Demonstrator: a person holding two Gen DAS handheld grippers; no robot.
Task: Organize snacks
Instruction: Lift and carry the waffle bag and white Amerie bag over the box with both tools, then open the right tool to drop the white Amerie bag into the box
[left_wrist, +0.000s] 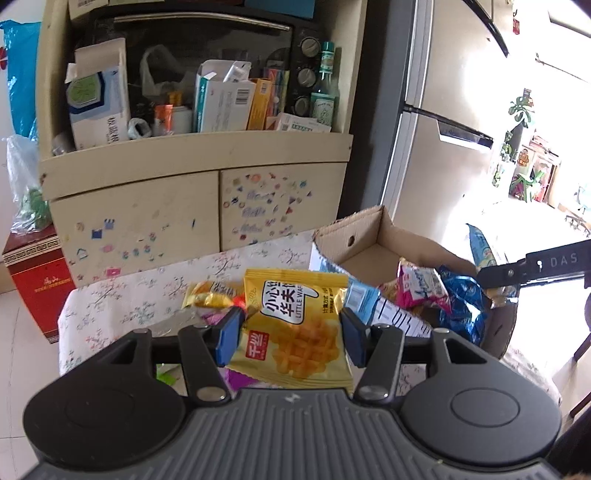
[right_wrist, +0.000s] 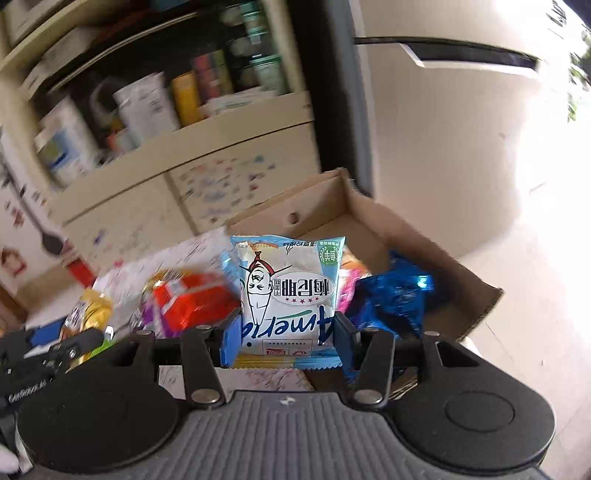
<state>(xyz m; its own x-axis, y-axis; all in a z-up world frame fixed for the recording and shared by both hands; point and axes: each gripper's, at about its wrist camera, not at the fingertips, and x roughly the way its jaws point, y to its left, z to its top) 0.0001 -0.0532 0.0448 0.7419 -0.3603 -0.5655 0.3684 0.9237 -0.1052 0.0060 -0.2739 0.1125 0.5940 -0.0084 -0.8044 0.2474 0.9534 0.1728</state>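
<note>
left wrist view: the left gripper (left_wrist: 291, 332) is clamping a glossy yellow waffle packet (left_wrist: 295, 325); the right gripper (right_wrist: 282, 341) is pinching a crinkly blue-white snack pouch (right_wrist: 288, 291) before a corrugated cardboard box (right_wrist: 369, 218).

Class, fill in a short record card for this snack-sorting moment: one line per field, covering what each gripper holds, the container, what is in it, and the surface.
left gripper: shut on yellow waffle packet
right gripper: shut on light blue and white packet
container: open cardboard box, on the table's far right
in the box: crumpled blue wrapper, pink packet
surface: floral tablecloth
loose snacks: red packet, gold packet
</note>
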